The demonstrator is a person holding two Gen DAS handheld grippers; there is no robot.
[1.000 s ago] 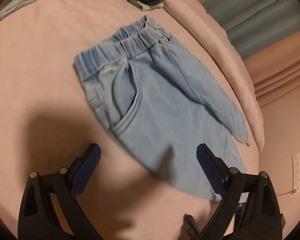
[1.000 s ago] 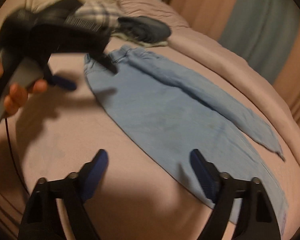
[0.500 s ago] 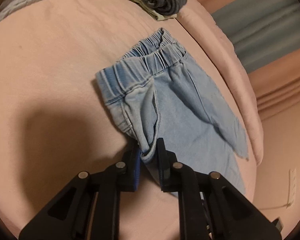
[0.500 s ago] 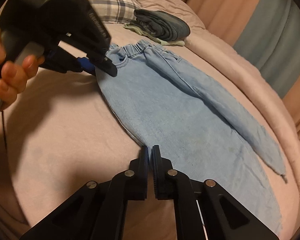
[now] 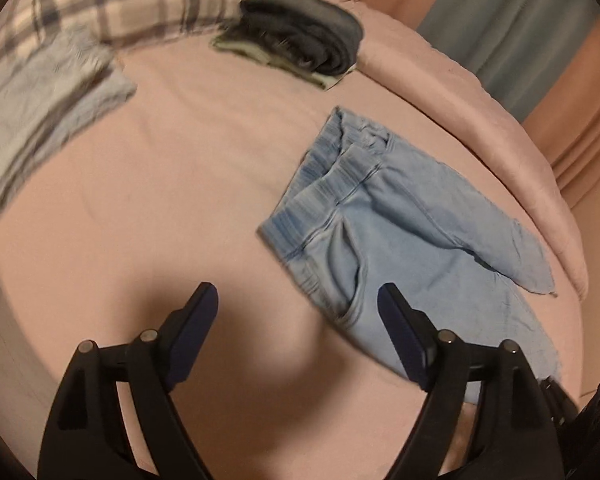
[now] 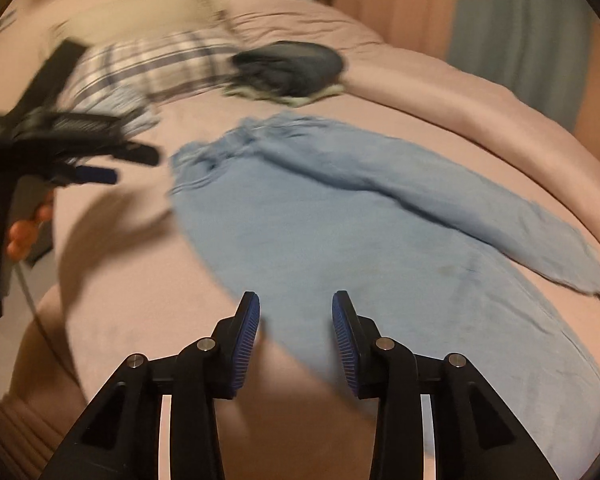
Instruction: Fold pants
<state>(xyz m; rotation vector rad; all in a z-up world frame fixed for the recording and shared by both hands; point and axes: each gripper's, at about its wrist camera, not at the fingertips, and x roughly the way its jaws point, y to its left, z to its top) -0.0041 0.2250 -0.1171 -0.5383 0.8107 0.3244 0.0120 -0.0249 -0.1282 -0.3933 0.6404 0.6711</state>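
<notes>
Light-blue denim pants spread lengthwise on pink bedspread, waistband toward dark folded clothes pile, one leg lying partly over the other. Left gripper jaws wide apart, holding nothing, above bare bedspread just beside hip pocket. Right gripper jaws apart, empty, over near leg edge. Probably between grasps. Next: pinch outer edge at waistband and at hem, lift together, carry across evenly, avoid bunching at crotch.
</notes>
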